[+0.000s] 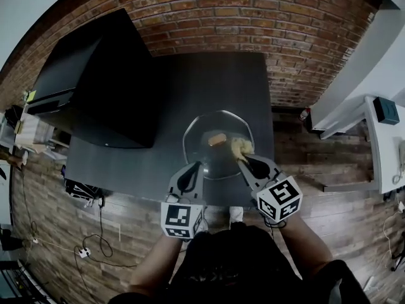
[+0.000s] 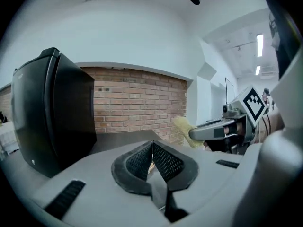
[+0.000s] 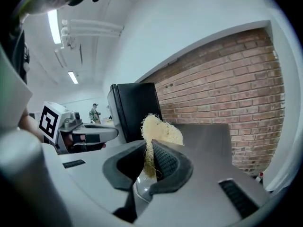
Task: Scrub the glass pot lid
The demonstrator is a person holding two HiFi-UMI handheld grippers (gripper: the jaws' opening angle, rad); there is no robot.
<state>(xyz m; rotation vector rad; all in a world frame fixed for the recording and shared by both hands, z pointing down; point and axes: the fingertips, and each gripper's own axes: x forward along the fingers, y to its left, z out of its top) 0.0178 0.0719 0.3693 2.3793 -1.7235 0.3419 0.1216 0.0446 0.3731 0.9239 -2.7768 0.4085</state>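
Right claw (image 3: 151,150) grasps a fibrous scrubber (image 3: 161,130) over the glass pot lid (image 1: 201,132) on the bench (image 1: 209,81); left claw (image 2: 152,148) is clenched at its rim.

The left gripper's (image 1: 192,168) fingers (image 1: 188,181) hide the glass pot lid's (image 1: 212,158) near rim.

A large black slanted box (image 1: 95,87) fills the left of the dark grey tabletop (image 1: 215,81), and a red brick wall (image 1: 253,18) closes off the far edge. Bare tabletop lies open between box and right edge, beyond the round clear glass pot lid (image 1: 209,122). The left gripper (image 1: 193,165) and right gripper (image 1: 243,161) crowd the lid's near rim.
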